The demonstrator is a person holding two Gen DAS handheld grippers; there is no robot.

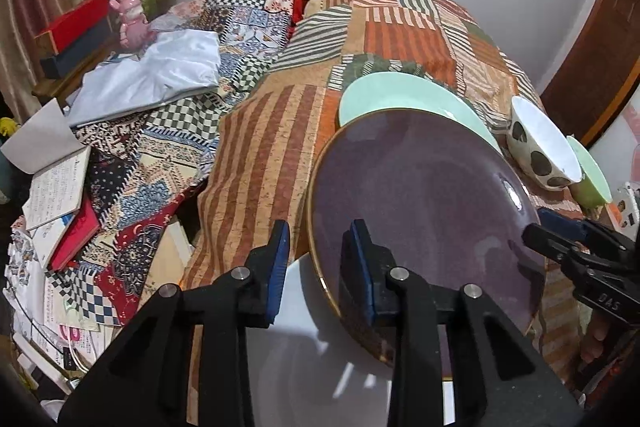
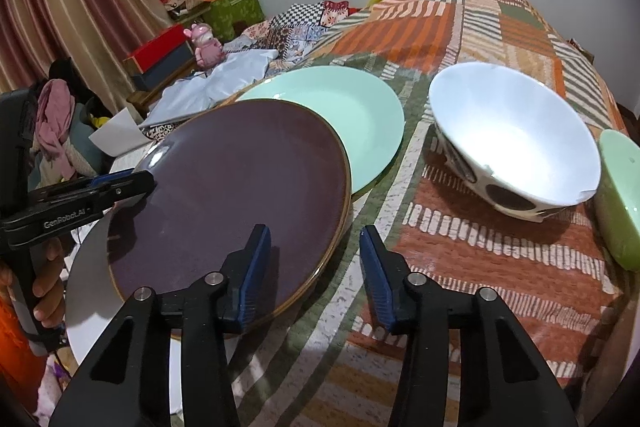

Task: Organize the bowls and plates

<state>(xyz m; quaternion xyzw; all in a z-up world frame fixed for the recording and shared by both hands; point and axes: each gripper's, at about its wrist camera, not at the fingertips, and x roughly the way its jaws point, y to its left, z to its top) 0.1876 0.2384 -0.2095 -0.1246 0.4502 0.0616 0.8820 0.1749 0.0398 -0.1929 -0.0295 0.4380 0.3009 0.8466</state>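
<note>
Left gripper [image 1: 316, 239] angled down, jaws astride purple plate [image 1: 420, 207] rim, right gripper [image 2: 314, 239] likewise, neither visibly pinching

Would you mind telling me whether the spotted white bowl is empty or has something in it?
Empty: the right wrist view shows the spotted white bowl's bare white inside, nothing in it.

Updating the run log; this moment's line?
left gripper: open, astride purple plate rim | right gripper: open, opposite rim | plate: over white plate

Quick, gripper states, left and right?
Left hand-held gripper: open, jaws astride the purple plate rim, not yet clamped.
Right hand-held gripper: open, likewise astride that rim.
</note>
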